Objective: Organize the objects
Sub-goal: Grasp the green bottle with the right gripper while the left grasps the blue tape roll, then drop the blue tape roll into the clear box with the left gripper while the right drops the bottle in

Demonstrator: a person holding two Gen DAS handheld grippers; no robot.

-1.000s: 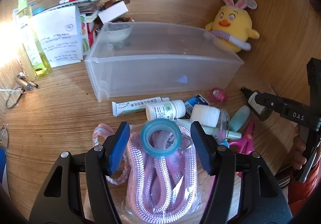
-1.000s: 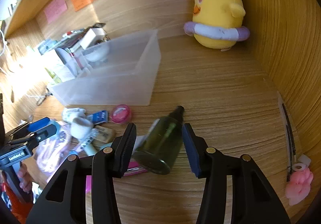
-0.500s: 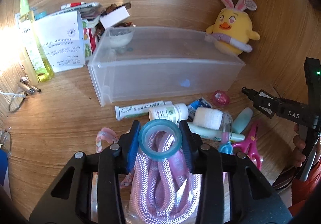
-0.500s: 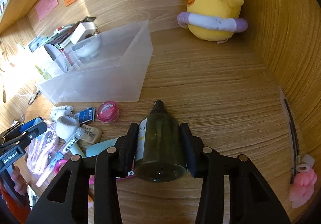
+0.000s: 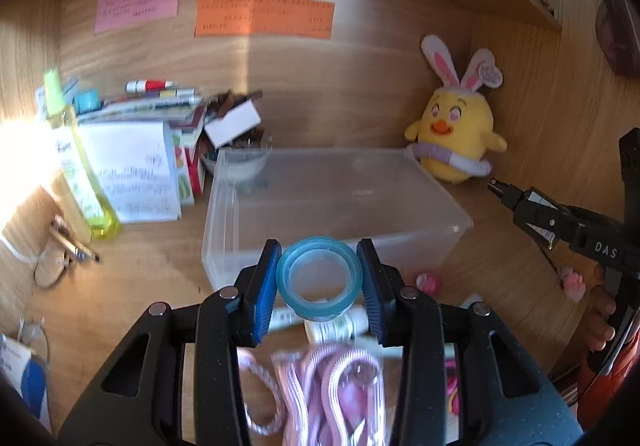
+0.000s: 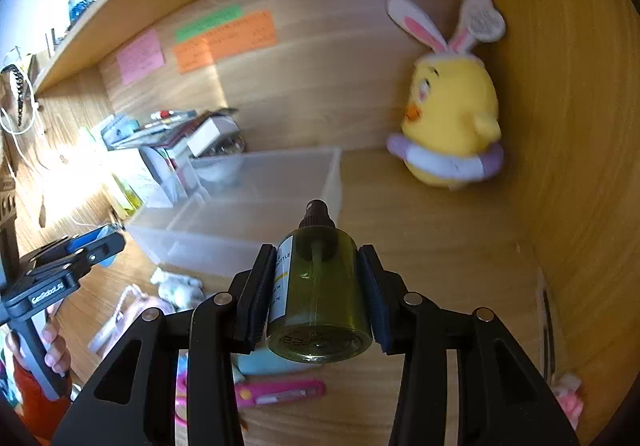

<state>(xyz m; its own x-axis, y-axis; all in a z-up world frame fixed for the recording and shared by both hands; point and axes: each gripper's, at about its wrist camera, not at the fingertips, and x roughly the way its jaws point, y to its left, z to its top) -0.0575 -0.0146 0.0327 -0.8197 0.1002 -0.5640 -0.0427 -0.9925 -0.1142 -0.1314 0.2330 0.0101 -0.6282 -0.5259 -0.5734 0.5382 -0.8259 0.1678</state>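
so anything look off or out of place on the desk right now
Nothing looks spilled or damaged. Loose items, such as the pink rope and pink scissors, lie scattered on the desk in front of the clear bin.

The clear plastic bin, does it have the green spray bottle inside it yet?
No, the green spray bottle is clamped in the right gripper, in front of the clear plastic bin.

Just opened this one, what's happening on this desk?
A person is tidying a cluttered wooden desk with a handheld gripper in each hand. The left gripper is clamped on a blue tape roll, held above the pink rope bundle. The right gripper is clamped on a green spray bottle, nozzle pointing away. Both are off the desk, in front of the clear plastic bin, which looks empty. Scissors and small bottles lie loose on the desk.
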